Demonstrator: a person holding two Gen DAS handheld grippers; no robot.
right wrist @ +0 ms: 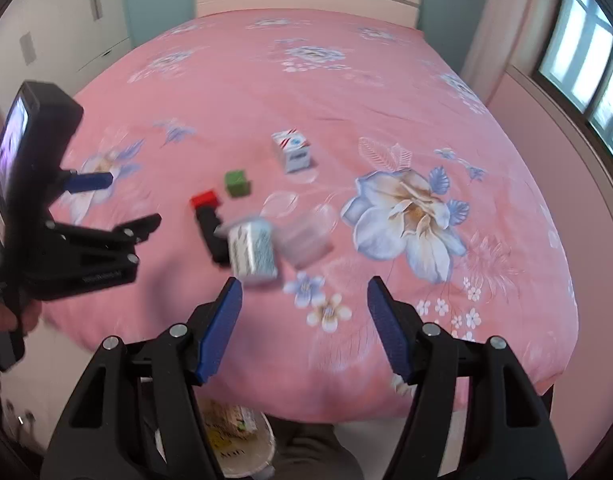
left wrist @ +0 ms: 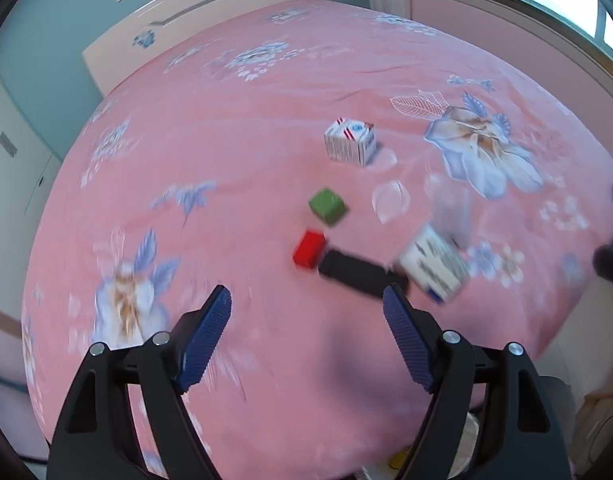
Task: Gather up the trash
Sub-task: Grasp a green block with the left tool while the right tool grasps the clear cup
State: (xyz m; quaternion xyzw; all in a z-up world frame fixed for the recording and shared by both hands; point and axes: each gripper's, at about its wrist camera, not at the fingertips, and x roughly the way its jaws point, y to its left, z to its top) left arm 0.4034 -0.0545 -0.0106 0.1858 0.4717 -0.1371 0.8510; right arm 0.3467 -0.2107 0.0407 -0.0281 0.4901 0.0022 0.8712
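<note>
Both the left gripper (left wrist: 306,300) and right gripper (right wrist: 304,290) hang open, empty, above the bed (right wrist: 386,92); lower squarely over the near printed carton (right wrist: 253,254) before closing.

Bed with pink floral sheet (right wrist: 386,92) carries: white printed carton (right wrist: 292,152), green cube (right wrist: 237,184), red block (right wrist: 204,200) touching black oblong item (right wrist: 212,236), blurred white box (right wrist: 252,254), clear plastic container (right wrist: 306,236).

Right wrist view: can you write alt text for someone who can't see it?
Open blue-padded tongs hover empty above a pink floral bedspread scattered with a red block, green cube and white printed cartons.
</note>
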